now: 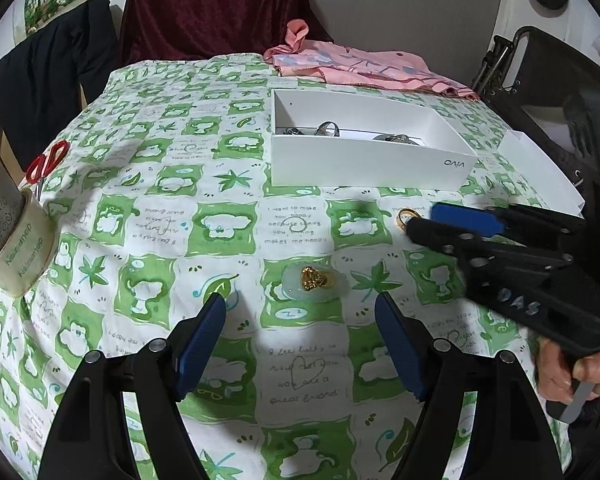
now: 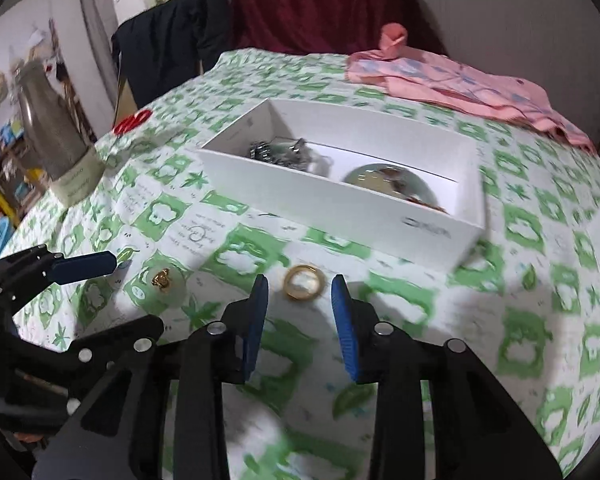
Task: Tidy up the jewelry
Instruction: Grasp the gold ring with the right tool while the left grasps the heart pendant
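While both hand-held grippers [image 1: 300,312] [image 2: 300,284] gape empty, a gold ring [image 2: 304,282] (round, shiny) lies flat.

A gold ring [image 2: 304,282] is lying flat on the green-and-white cloth, just in front of the white box's near wall. At about its nine o'clock, well apart, a pale jade-like pendant with a gold ornament [image 1: 314,279] on top is resting flat on the cloth. The white box [image 1: 364,162] is sitting open at the ring's twelve o'clock, holding a tangle of silvery pieces [image 2: 278,152] at one end and a round pale-green piece [image 2: 388,180] at the other.
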`<state>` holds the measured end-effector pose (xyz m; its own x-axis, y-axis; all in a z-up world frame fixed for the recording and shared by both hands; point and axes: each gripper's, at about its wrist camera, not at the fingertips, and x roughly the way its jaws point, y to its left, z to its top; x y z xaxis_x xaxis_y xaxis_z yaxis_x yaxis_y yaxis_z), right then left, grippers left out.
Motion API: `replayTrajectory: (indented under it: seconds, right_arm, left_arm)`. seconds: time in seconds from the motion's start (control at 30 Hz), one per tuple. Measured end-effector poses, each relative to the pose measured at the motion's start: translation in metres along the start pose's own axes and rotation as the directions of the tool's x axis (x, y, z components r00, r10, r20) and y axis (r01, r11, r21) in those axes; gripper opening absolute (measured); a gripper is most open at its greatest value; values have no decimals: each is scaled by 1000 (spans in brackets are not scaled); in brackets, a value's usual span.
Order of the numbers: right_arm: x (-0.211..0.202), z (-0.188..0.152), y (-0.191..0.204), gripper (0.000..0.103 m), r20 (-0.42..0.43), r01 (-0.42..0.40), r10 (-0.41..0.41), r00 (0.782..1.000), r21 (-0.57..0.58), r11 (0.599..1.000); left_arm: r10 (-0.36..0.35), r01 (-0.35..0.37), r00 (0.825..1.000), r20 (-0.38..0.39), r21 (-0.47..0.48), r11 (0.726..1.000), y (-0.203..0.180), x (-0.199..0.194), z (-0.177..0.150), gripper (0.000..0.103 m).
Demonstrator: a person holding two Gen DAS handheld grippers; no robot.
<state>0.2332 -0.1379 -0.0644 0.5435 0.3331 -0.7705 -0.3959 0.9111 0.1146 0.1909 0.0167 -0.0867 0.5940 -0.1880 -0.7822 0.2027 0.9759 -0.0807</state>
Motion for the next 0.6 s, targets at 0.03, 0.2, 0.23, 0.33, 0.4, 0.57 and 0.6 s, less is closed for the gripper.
replayTrajectory:
  seconds: [0.03,0.2,0.23,0.33,0.4,0.57,0.6]
  right_arm:
    - [4,1,1,32,-13,2,-2,1000,-3,1000]
    - [2,-1,-7,20,-3,-7,7,1000,32,999]
    - [-2,-3,-11,20,4,0,0,1000,50,999]
    - [-13,-15,-22,20,11,9,-10,1000,85,996]
    - [-19,-23,-32,20,11,-5,4,1000,126,992]
    - [-23,-27,-41,20,12,-19,18,1000,166,986]
    - [-23,-27,-40,20,12,-16,14,1000,160,987]
  left_arm:
    - [-3,3,1000,-1,-5,1000,0,0,0,76]
    - [-8,8,1000,-2,-2,1000,1,1,1,76]
    - [-6,6,1000,-1,1,1000,1,1,0,76]
    - [-4,4,1000,-1,8,1000,-1,1,1,76]
    - [-13,13,1000,-7,11,1000,-2,3,2,76]
    - [-17,18,1000,-23,38,999,-8,11,7,63]
    - [-15,16,1000,-24,42,999,-9,12,7,61]
